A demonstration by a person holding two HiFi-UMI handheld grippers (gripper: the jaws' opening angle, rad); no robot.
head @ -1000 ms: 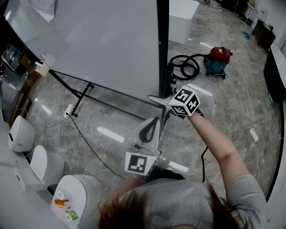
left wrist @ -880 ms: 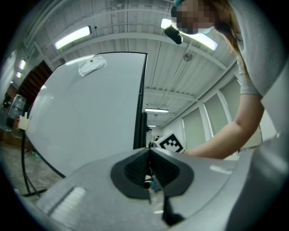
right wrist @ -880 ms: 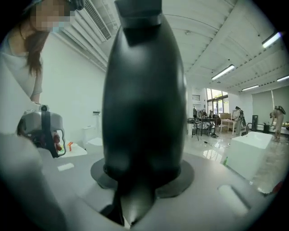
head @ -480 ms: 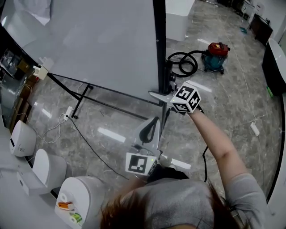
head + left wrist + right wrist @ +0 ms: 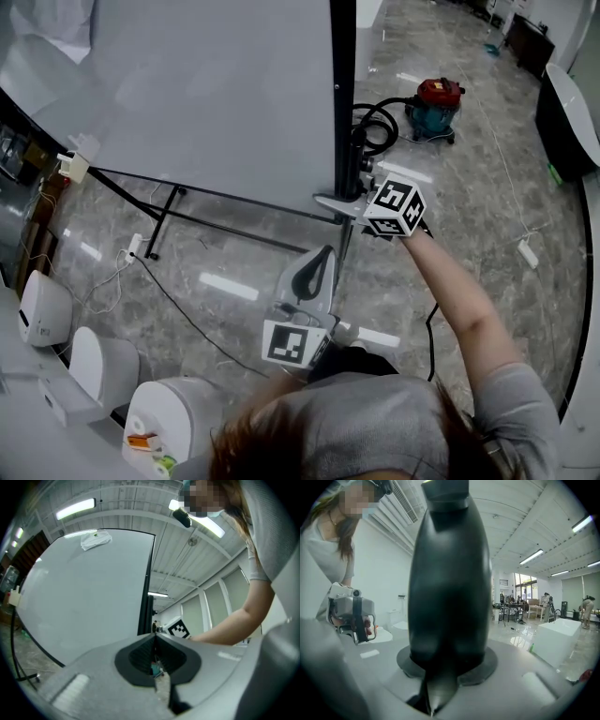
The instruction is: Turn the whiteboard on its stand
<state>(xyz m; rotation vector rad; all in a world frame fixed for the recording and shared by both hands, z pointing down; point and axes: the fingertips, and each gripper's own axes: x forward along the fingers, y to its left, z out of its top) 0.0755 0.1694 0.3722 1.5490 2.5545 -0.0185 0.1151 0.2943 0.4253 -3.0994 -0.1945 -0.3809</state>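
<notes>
The whiteboard fills the upper left of the head view, and its black side frame runs straight down to the stand. My right gripper is at the bottom of that frame, shut on it. In the right gripper view the black frame fills the space between the jaws. My left gripper hangs close to my body, below the board, jaws shut on nothing. The left gripper view looks up at the white board and its dark edge.
A red and teal vacuum with a coiled black hose sits behind the stand. Black stand legs cross the floor, with a power strip and cable beside them. White rounded units line the lower left.
The right gripper has stayed at the black frame and drawn in against it. The head view has shifted a little, so the vacuum sits higher. The left gripper has not moved.
</notes>
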